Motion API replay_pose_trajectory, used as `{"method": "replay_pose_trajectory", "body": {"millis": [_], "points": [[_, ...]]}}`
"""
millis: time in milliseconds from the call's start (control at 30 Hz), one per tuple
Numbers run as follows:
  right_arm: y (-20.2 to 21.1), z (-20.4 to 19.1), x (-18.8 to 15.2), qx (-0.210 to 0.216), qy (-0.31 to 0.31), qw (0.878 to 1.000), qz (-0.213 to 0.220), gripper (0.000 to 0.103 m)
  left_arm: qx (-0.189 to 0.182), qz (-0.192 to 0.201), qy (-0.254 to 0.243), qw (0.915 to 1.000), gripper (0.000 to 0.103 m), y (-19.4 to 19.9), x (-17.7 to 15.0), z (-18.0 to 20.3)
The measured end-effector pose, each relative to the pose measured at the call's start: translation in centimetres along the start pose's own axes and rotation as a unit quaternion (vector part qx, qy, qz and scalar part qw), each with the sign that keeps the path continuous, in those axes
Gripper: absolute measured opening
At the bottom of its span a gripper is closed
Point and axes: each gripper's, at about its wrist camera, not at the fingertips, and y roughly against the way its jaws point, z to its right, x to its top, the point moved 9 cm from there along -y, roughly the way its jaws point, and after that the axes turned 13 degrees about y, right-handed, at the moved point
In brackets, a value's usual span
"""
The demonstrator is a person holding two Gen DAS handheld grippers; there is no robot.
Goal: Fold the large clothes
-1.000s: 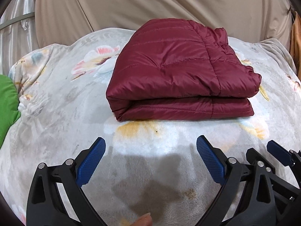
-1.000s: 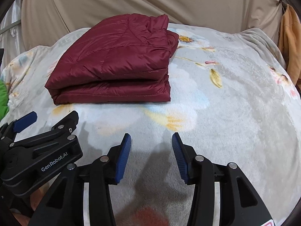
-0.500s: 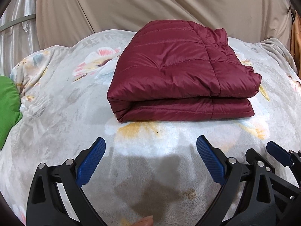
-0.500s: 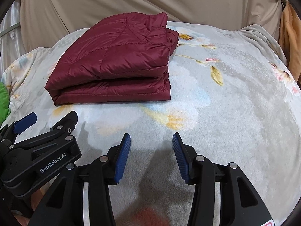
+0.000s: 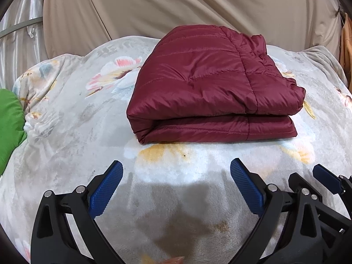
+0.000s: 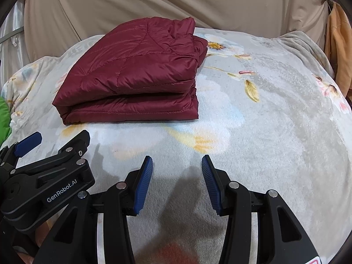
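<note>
Resting Both Grippers Short of a Folded Jacket

Hovering low in the left wrist view, left gripper (image 5: 176,176) with blue pads (image 5: 105,189) spread wide, nothing between them but bare floral blanket (image 5: 66,132). Crowding into the lower right corner of that same view, part of the right gripper (image 5: 325,180), close alongside. Seen in its own camera, right gripper (image 6: 177,171) also empty, pads (image 6: 143,184) parted, though less widely than the left pair; shadow of the tool falling on the fleece just ahead at bottom centre. Neither tool touching cloth.

Farther up, past a yellow flower print at mid-frame: maroon quilted jacket (image 5: 209,88), lying on the blanket as a compact rectangle, two thick layers stacked, folded edge facing the cameras, corners roughly matched. Centre to upper centre in the left wrist view; upper left in the right wrist view (image 6: 132,72), where a rumpled collar or hood end bunches at the far top right of the bundle. Well apart from both sets of fingers.

Farthest back: beige draped cloth (image 5: 176,6) across the top of both frames, a green item (image 5: 8,127) at the left edge, an orange garment (image 6: 336,44) hanging at the upper right.

Judging by the tidy stack and the idle tools: folding looks finished or nearly so, step in hand most likely a pull-back and check. Next move, if any, probably a light press or tuck at the bunched far end, calling for a gentle approach from above, since slippery padded fabric tends to spring open or slide when pushed sideways.
</note>
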Motion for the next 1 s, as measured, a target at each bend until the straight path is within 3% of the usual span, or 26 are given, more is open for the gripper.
{"method": "replay_pose_trajectory", "body": {"millis": [1000], "points": [[0.23, 0.14, 0.00, -0.012, 0.000, 1.000, -0.001, 0.047, 0.004, -0.001, -0.003, 1.0000, 0.098, -0.11, -0.10, -0.17]]}}
